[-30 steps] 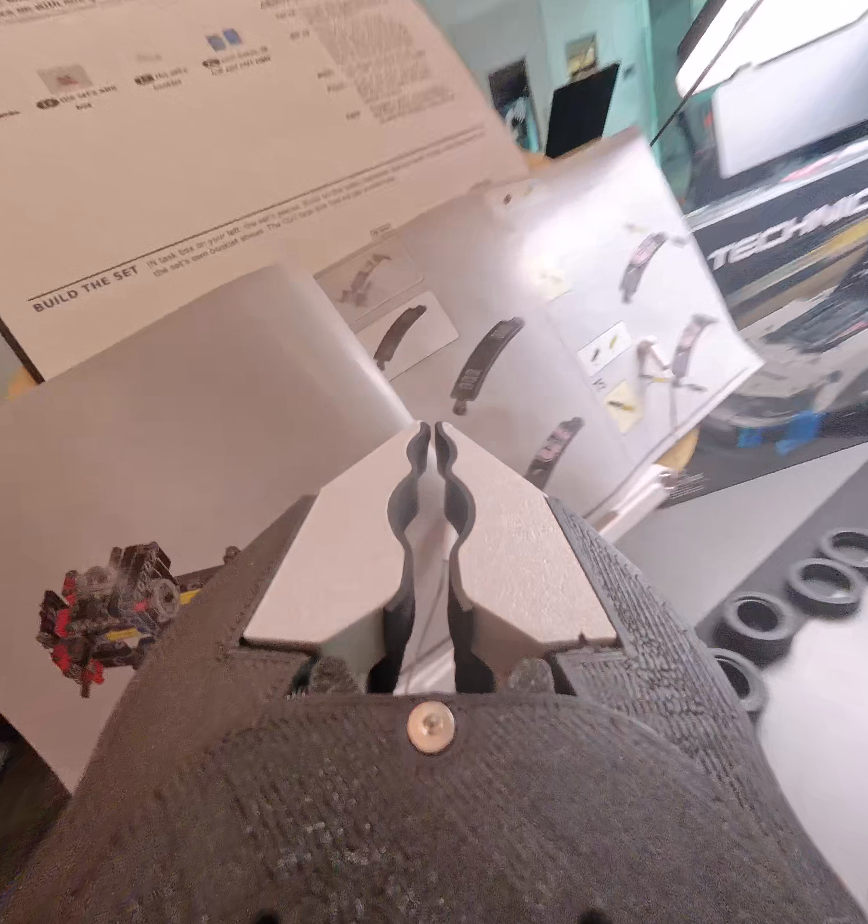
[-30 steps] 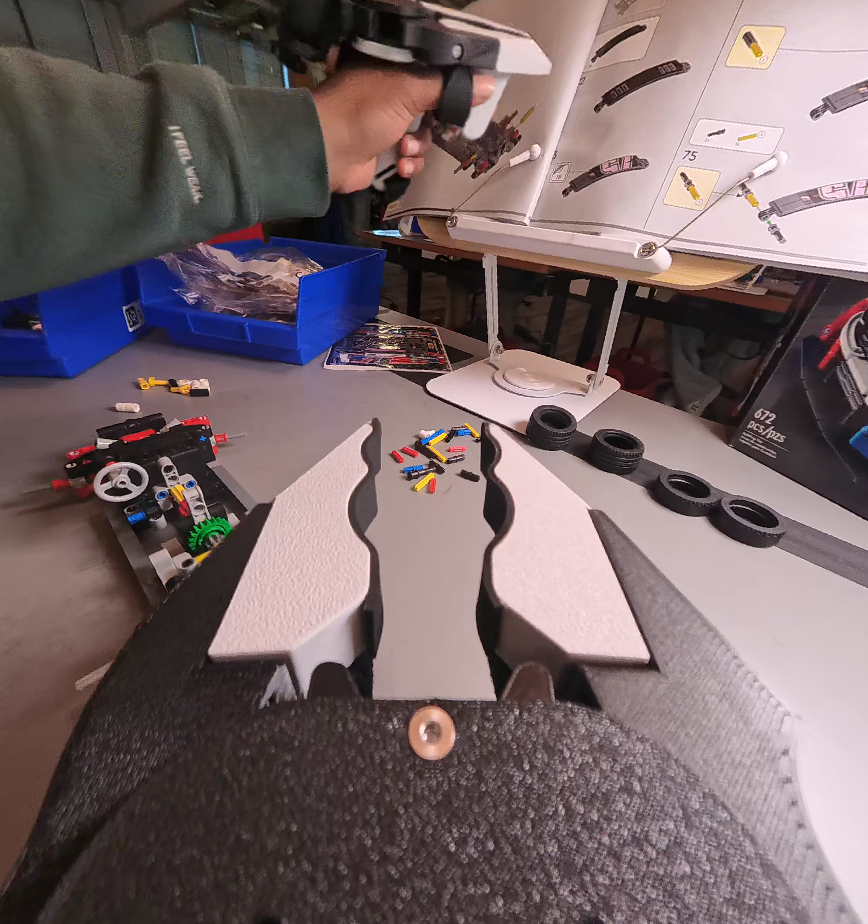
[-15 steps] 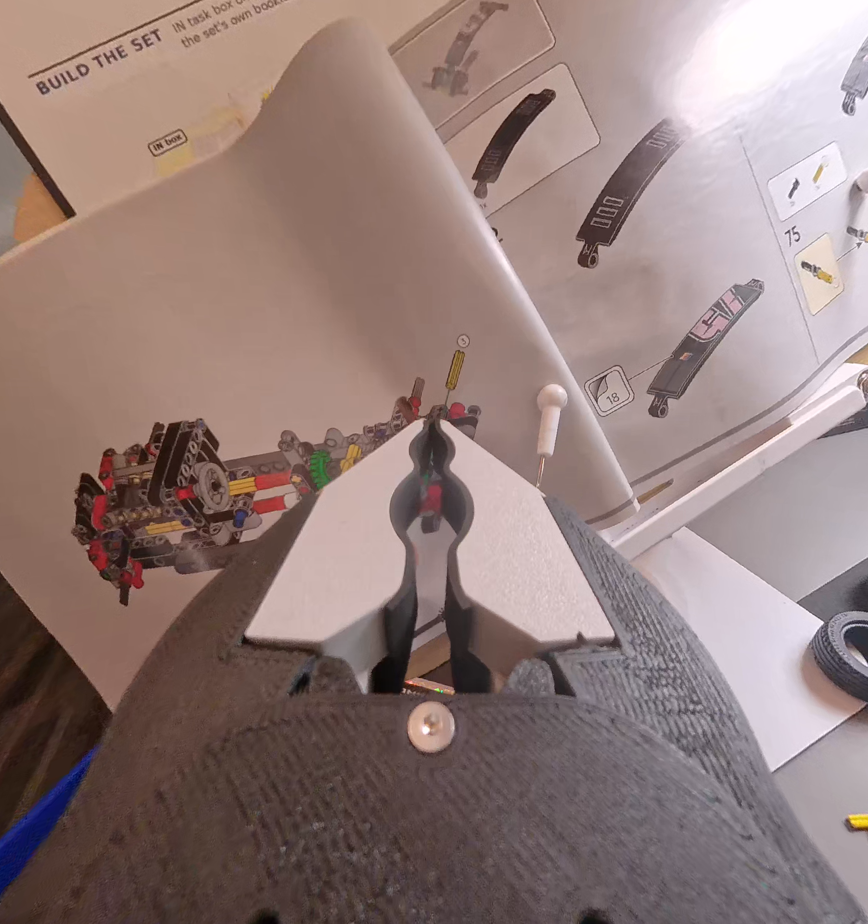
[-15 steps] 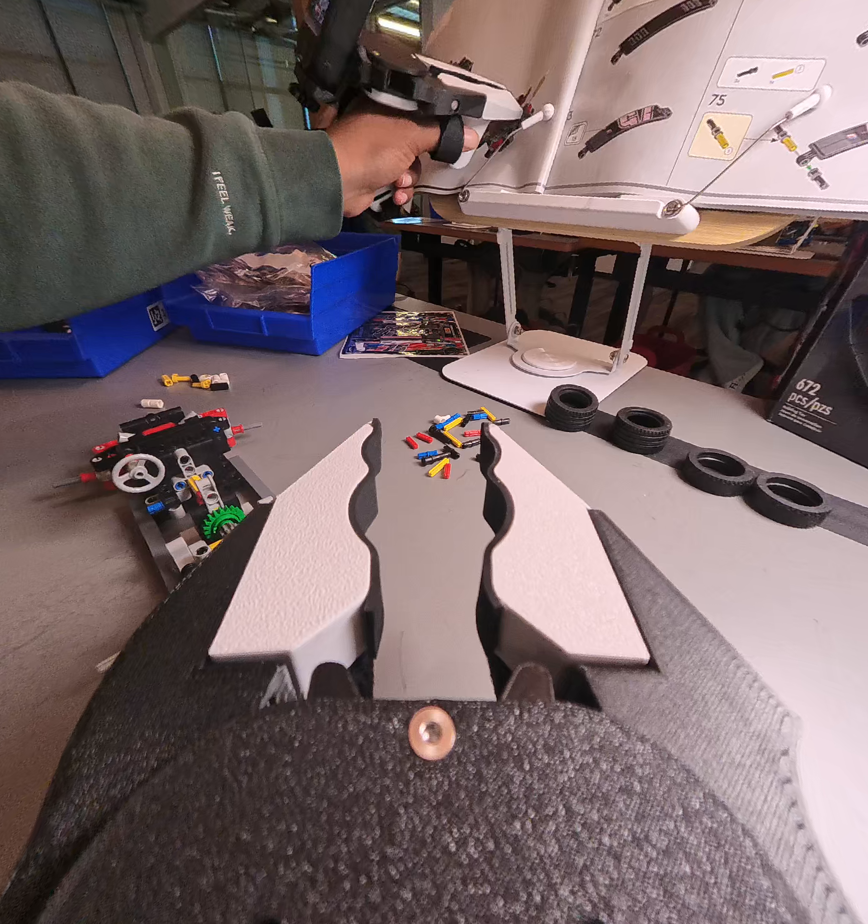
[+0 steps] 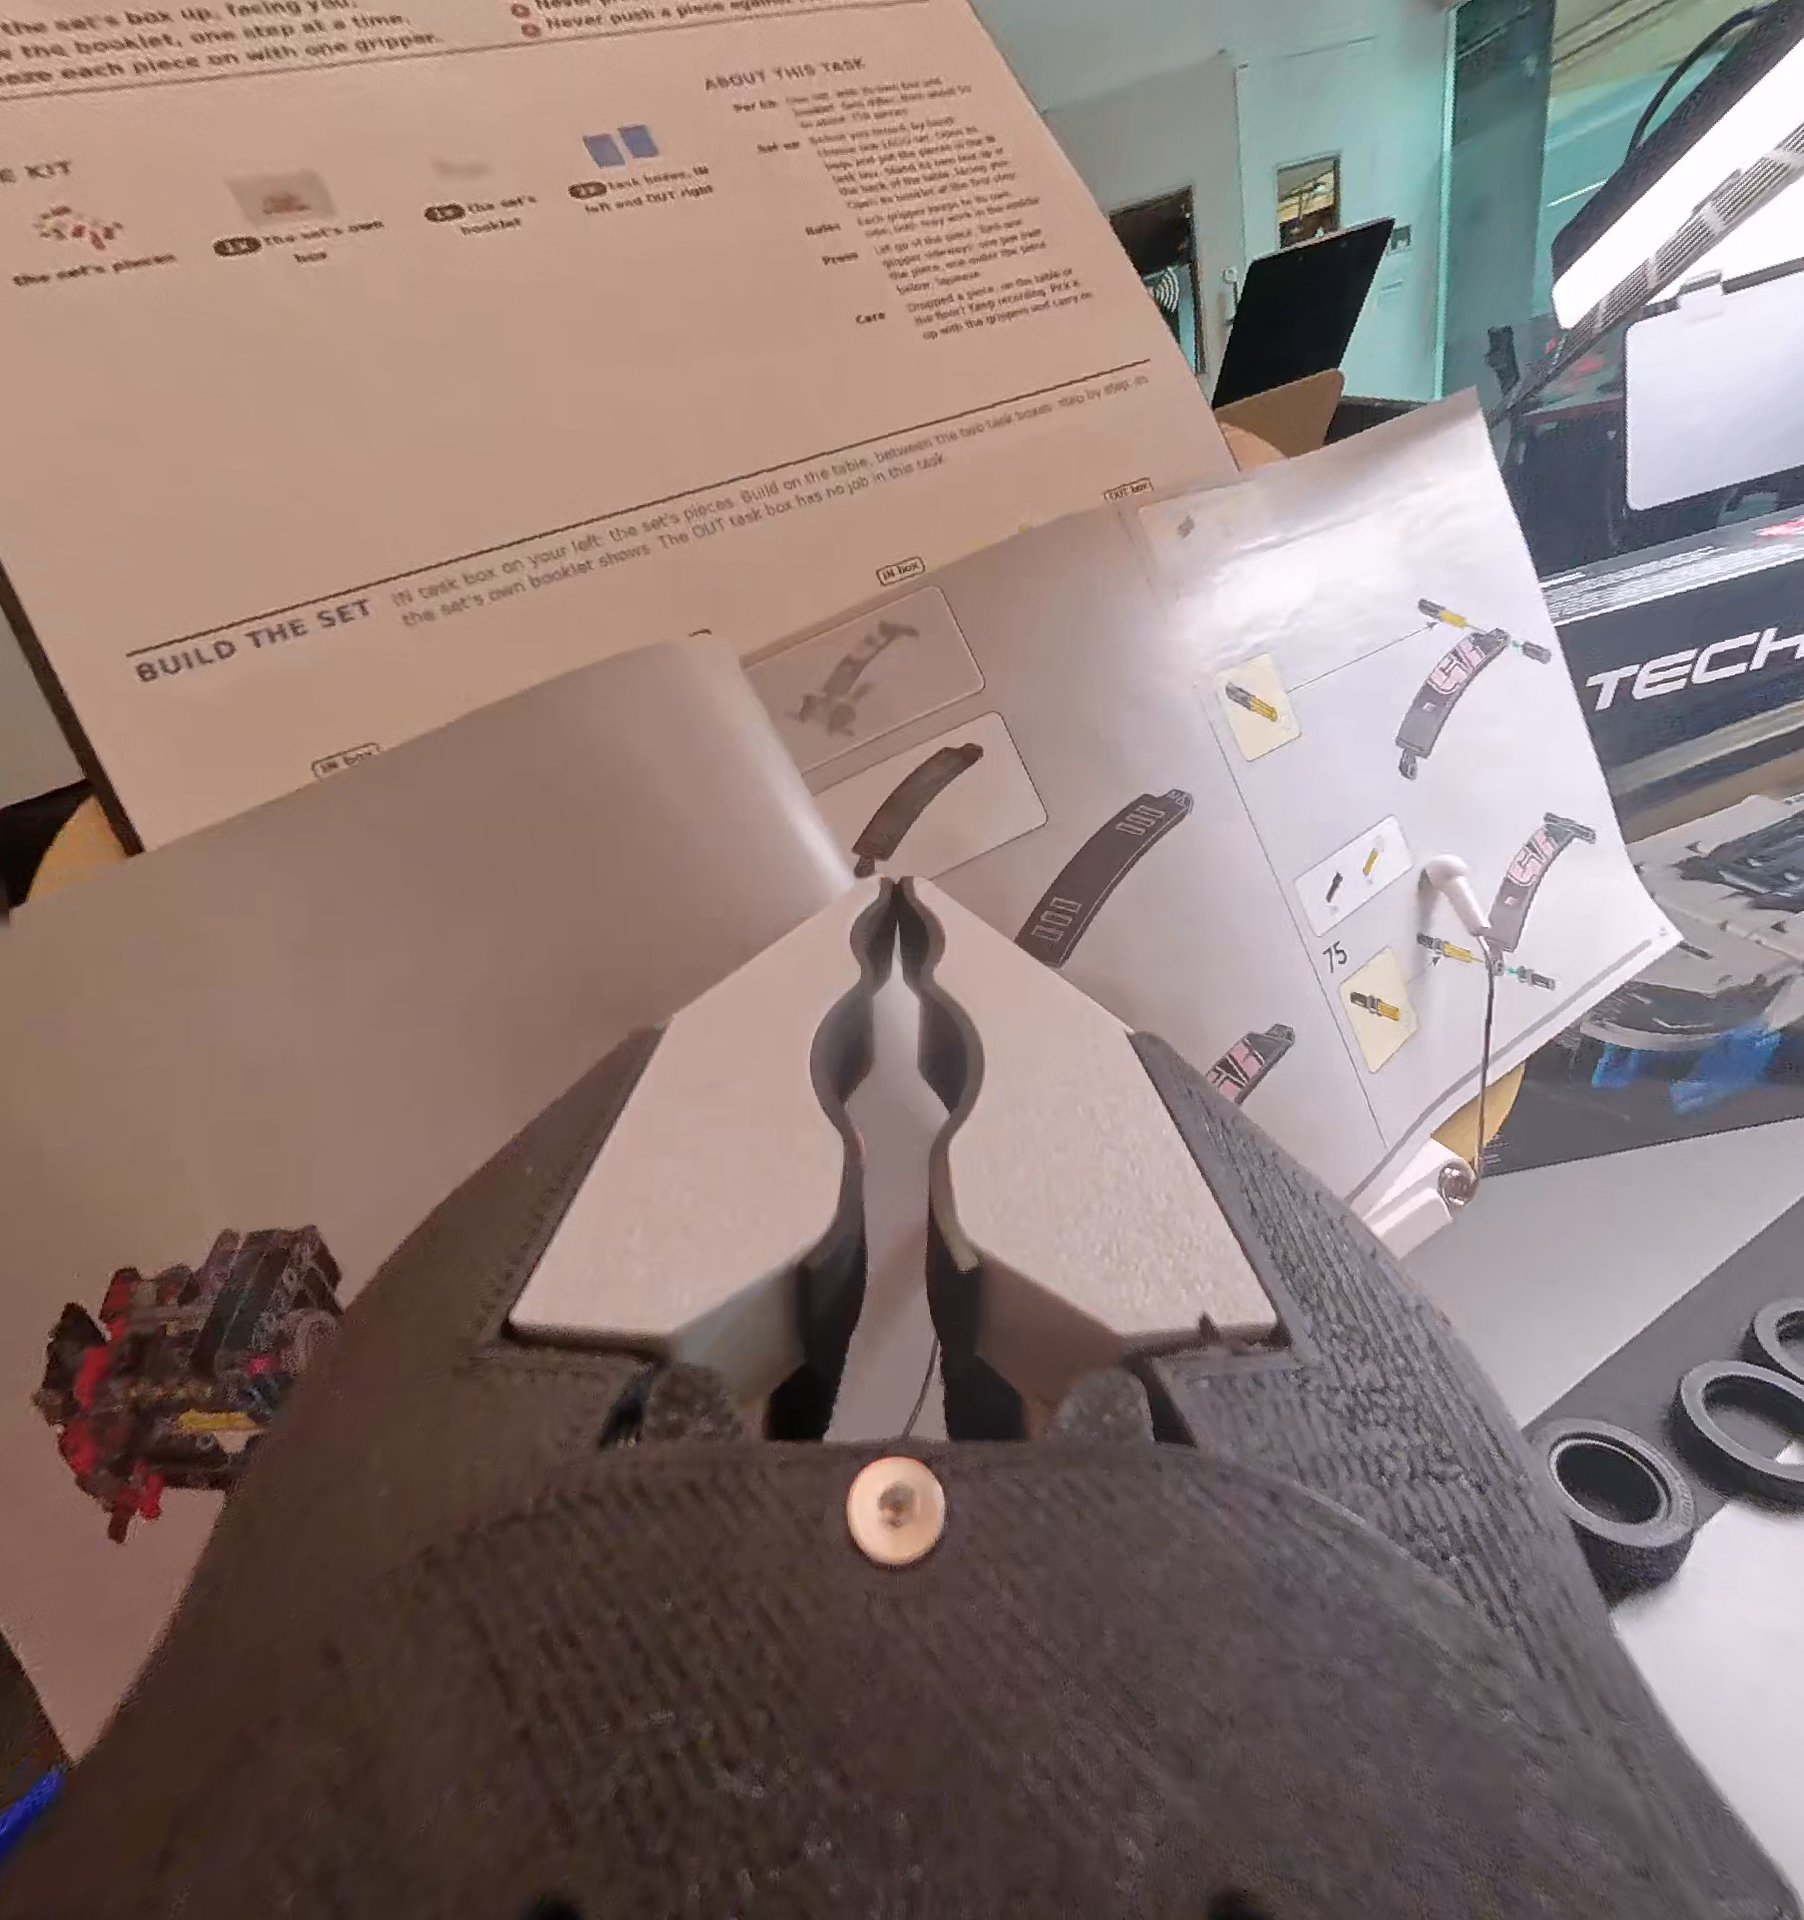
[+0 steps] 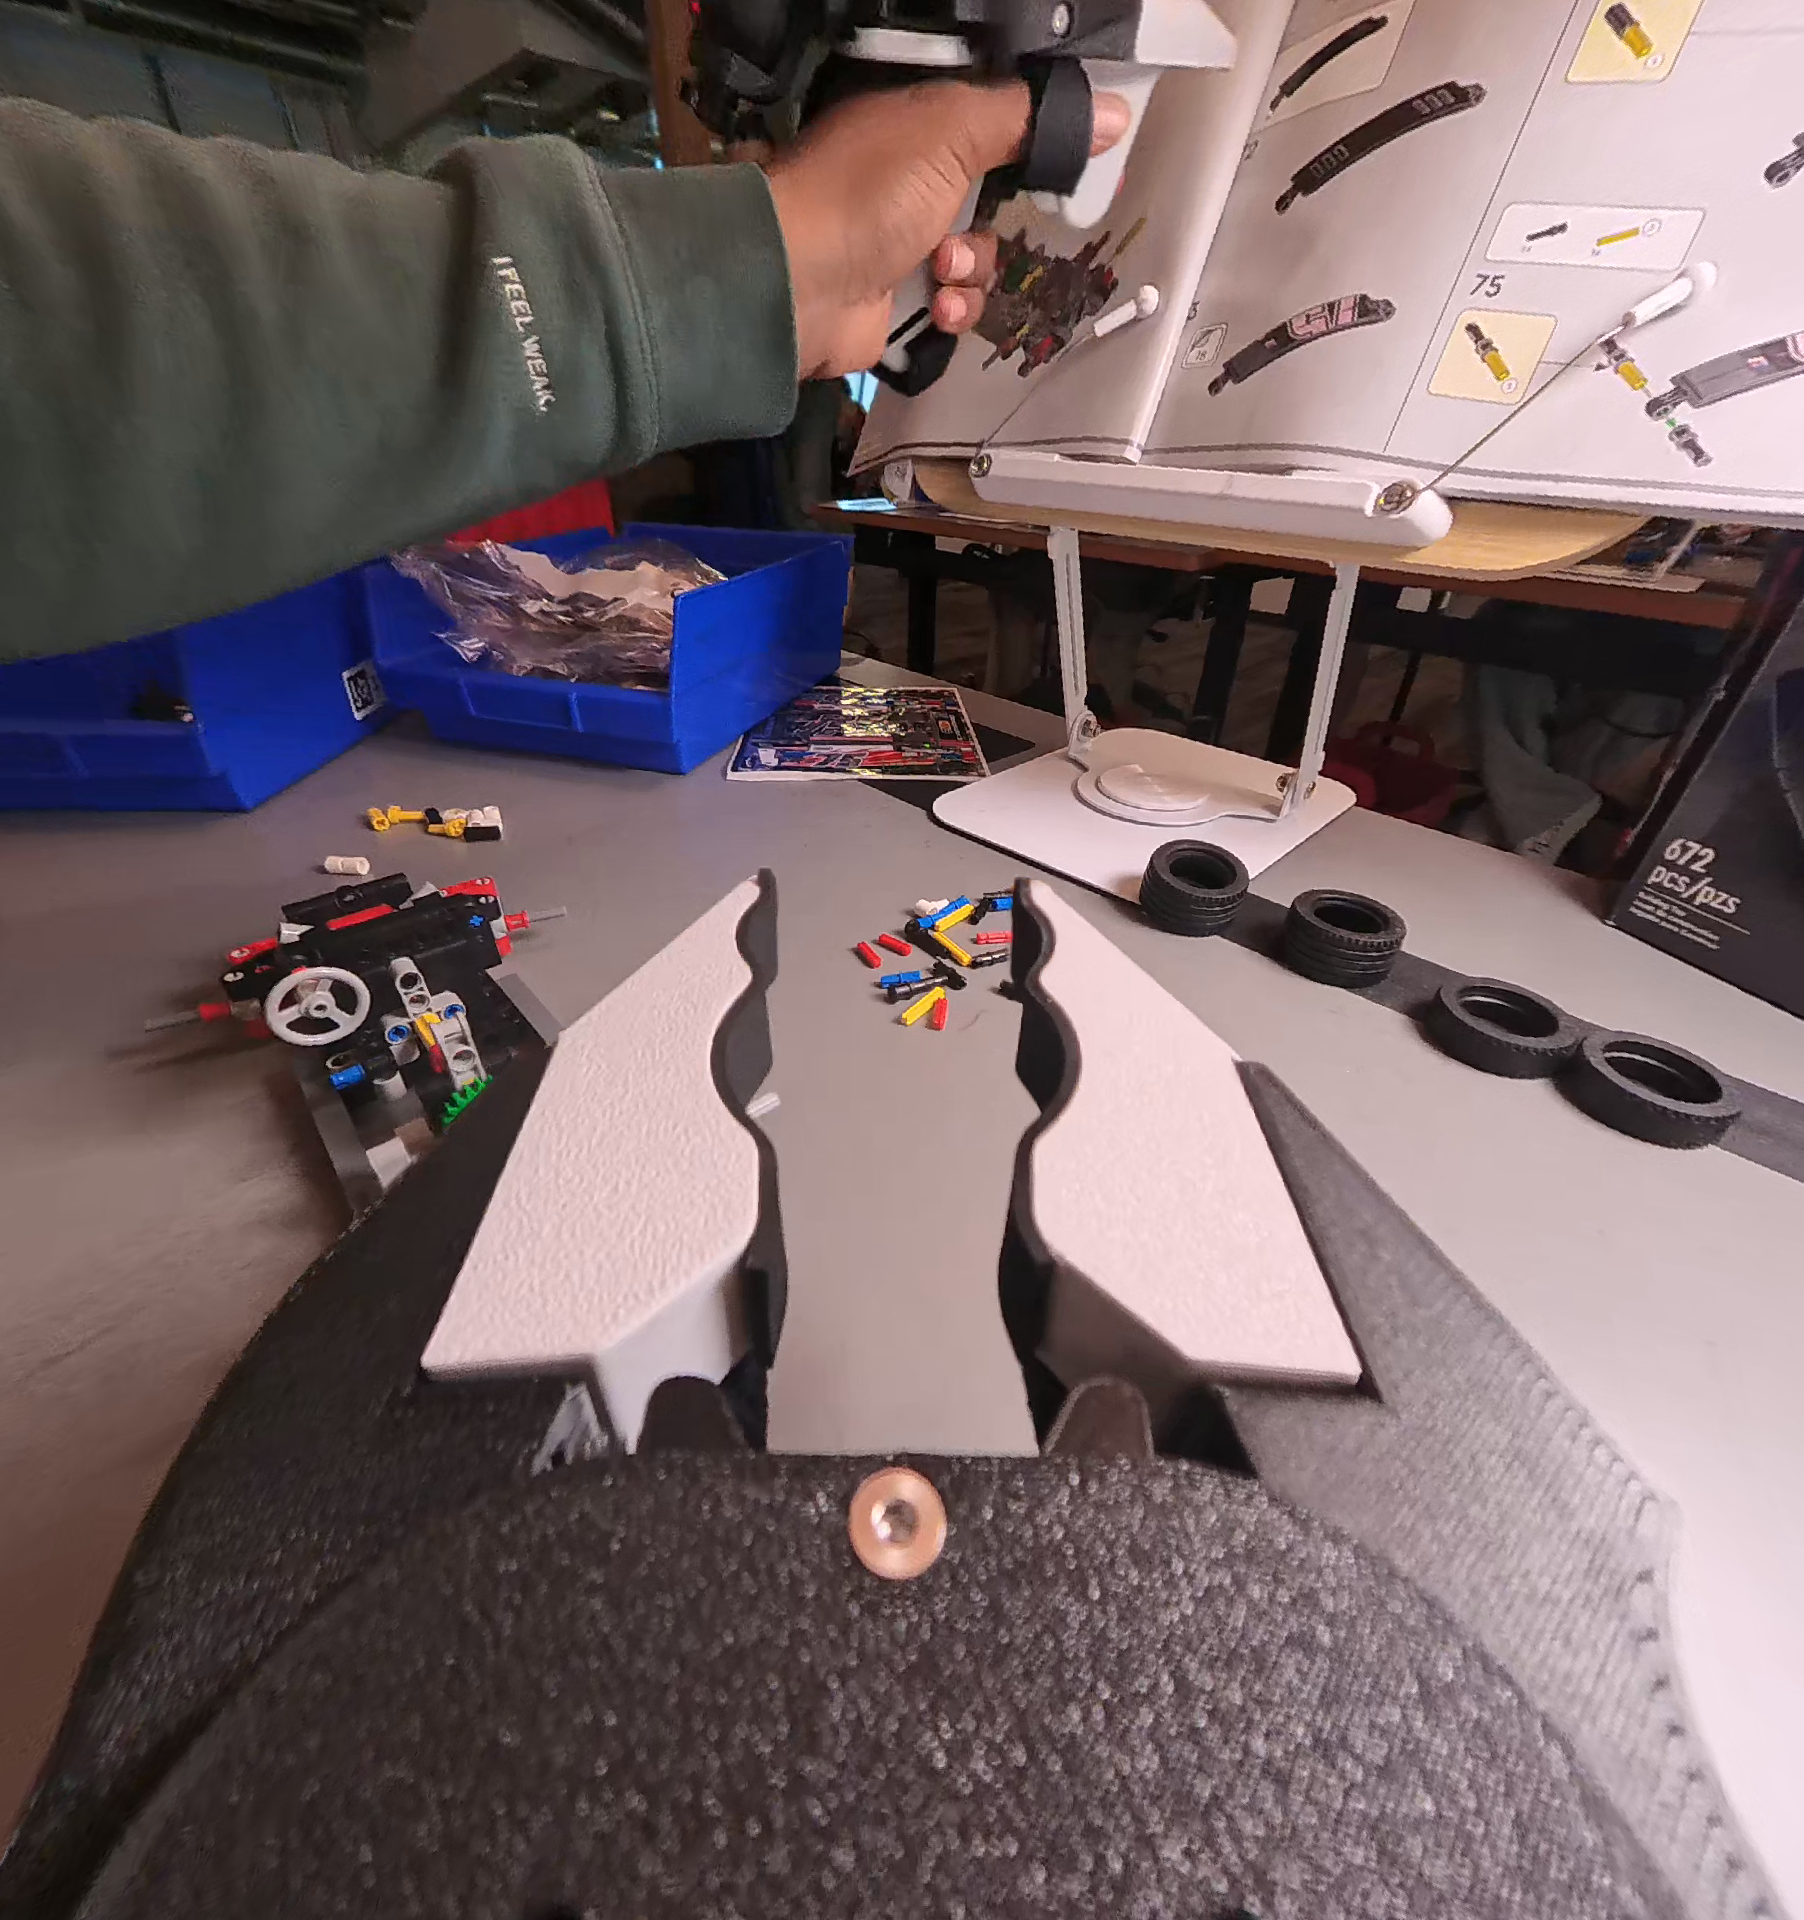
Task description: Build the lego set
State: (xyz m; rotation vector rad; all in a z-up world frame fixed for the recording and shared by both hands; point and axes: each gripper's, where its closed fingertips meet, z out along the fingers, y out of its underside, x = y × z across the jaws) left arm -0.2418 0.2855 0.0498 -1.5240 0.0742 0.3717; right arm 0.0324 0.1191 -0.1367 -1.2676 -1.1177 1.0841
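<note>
My left gripper (image 5: 896, 896) is shut, its tips pinching the top edge of a curled page (image 5: 410, 987) of the open instruction booklet (image 5: 1345, 831) on its stand. In the right wrist view a hand holds that gripper up against the booklet (image 6: 1500, 208). My right gripper (image 6: 893, 894) is open and empty, low over the grey table (image 6: 877, 1195). The partly built black Lego chassis (image 6: 378, 997) with a white steering wheel lies left of it. A scatter of small coloured pins (image 6: 934, 961) lies just beyond its tips.
Several black tyres (image 6: 1339, 935) sit in a row at the right, also seen in the left wrist view (image 5: 1750, 1434). The white booklet stand base (image 6: 1147, 800), a sticker sheet (image 6: 862, 732), two blue bins (image 6: 617, 644) and the set's box (image 6: 1750, 831) stand behind. A printed sheet (image 5: 462, 364) stands behind the booklet. Spacing between my two grippers at the tips: around 35 cm.
My left gripper has moved up from the lower part of the page to its top edge, still shut. The right gripper has stayed open and barely moved.
</note>
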